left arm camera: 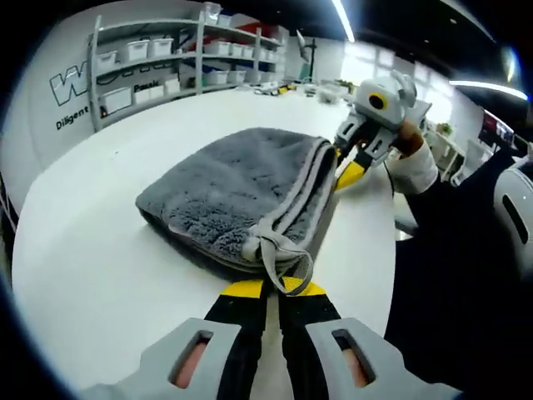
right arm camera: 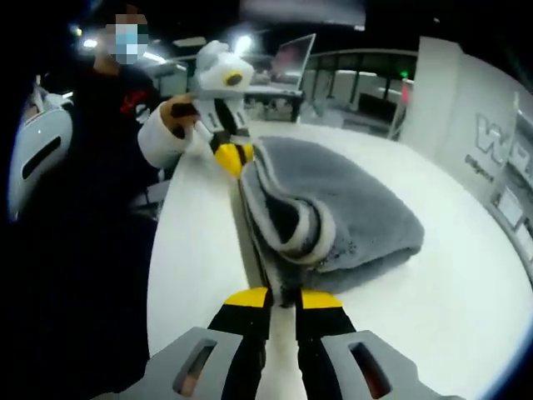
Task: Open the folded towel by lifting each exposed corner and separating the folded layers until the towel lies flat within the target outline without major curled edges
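Grey towel still folded on white desk, L gripper & R gripper fingers each clamped on a near-edge corner; top layer best lifted evenly, peeled back w/o dragging.

Right gripper pinches near corner of grey towel; left gripper grips far corner.

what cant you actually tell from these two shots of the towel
- Target outline: none can be made out on the white table in either view; the grey towel may cover it.
- Towel's underside and inner layers: hidden by its own folds.
- Left gripper and right gripper: each closed at a towel corner; how many layers they pinch is hidden.
- Shelf bins: contents too small.
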Demonstrator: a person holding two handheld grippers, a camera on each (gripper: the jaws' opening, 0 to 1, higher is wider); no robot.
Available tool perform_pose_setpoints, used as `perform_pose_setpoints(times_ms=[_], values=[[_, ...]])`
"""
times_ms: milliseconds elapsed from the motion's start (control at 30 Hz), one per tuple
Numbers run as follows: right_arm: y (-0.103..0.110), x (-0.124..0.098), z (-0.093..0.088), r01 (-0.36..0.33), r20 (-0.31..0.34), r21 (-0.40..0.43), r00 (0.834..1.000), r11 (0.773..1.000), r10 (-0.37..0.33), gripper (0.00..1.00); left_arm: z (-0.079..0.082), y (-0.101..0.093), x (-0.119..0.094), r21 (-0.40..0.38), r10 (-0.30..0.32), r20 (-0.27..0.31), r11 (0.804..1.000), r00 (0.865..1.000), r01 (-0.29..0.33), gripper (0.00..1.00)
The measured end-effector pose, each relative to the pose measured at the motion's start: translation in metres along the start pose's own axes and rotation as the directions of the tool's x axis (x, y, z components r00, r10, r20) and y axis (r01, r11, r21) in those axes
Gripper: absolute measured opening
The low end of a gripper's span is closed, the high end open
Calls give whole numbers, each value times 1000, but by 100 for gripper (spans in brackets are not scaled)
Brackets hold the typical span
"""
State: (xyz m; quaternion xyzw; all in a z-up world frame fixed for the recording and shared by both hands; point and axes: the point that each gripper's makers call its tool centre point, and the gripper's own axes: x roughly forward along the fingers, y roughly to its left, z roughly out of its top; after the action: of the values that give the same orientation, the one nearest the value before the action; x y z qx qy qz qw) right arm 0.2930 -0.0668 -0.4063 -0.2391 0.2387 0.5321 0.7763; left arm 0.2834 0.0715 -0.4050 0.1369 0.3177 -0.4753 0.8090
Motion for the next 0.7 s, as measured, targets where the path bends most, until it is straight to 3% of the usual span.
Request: perform_pose_setpoints(times_ms=[700], values=[[24, -11, -6, -104, -40, -53, 994, 993, 102, 7, -13, -6, -12, -7, -45, -73, 999, 996, 44, 5]])
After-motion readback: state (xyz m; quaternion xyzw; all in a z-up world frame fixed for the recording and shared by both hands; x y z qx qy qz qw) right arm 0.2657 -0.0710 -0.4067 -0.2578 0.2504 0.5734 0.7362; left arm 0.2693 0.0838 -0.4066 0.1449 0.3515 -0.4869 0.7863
